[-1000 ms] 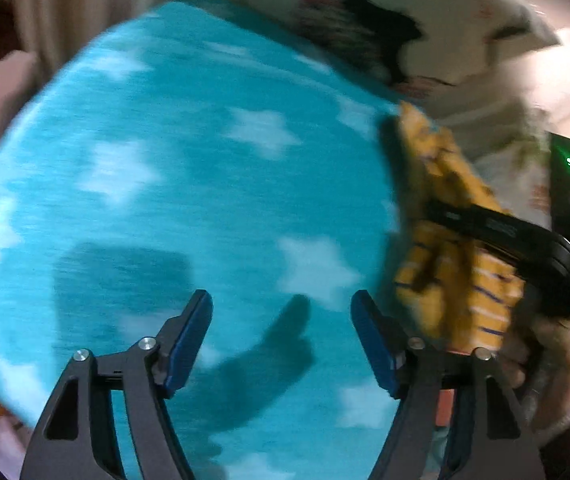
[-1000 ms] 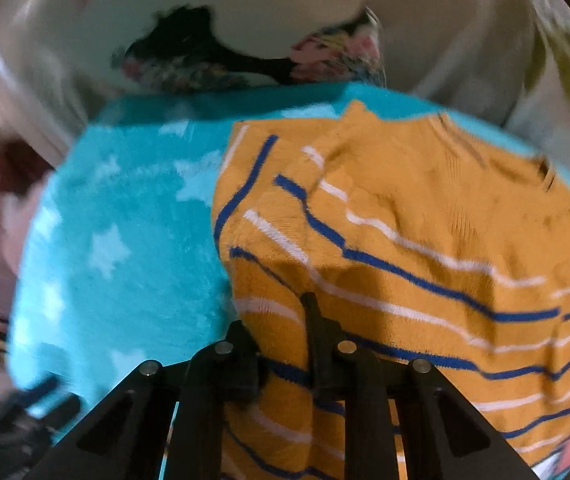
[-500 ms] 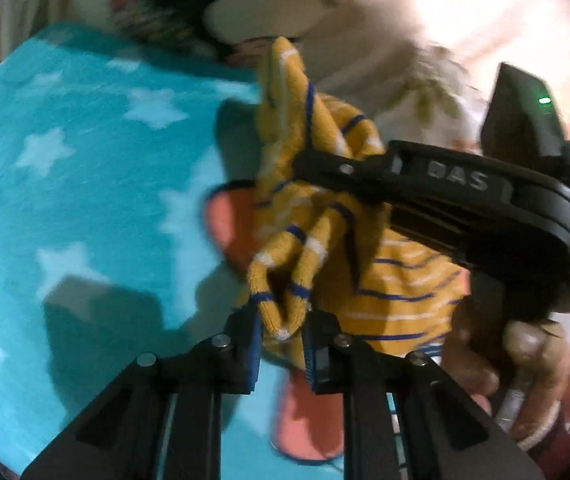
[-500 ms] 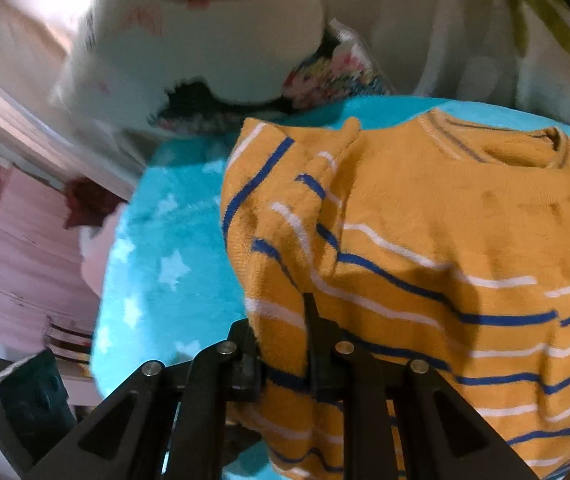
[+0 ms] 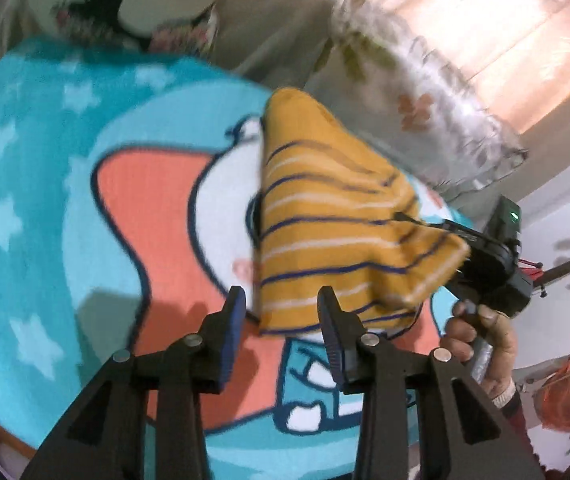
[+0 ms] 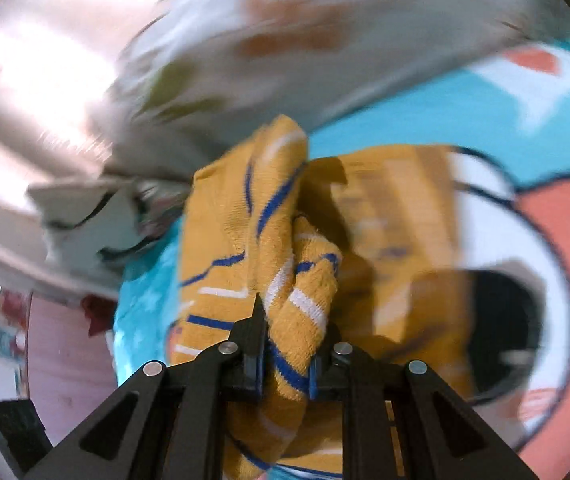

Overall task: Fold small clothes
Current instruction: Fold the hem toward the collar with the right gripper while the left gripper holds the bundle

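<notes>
The right gripper (image 6: 285, 354) is clamped on a bunched fold of the yellow striped sweater (image 6: 285, 264), which hangs lifted above the teal star blanket (image 5: 37, 184) with its cartoon print. The left gripper (image 5: 281, 320) stands parted and holds nothing, the sweater's lower hem (image 5: 285, 326) hanging just beyond its fingertips. A floral pillow (image 5: 425, 92) borders the blanket's far edge, while bare blanket spreads toward its left edge

left wrist: above blanket (image 5: 37, 216), looking down | right wrist: close | shared: sweater (image 5: 337, 220)
</notes>
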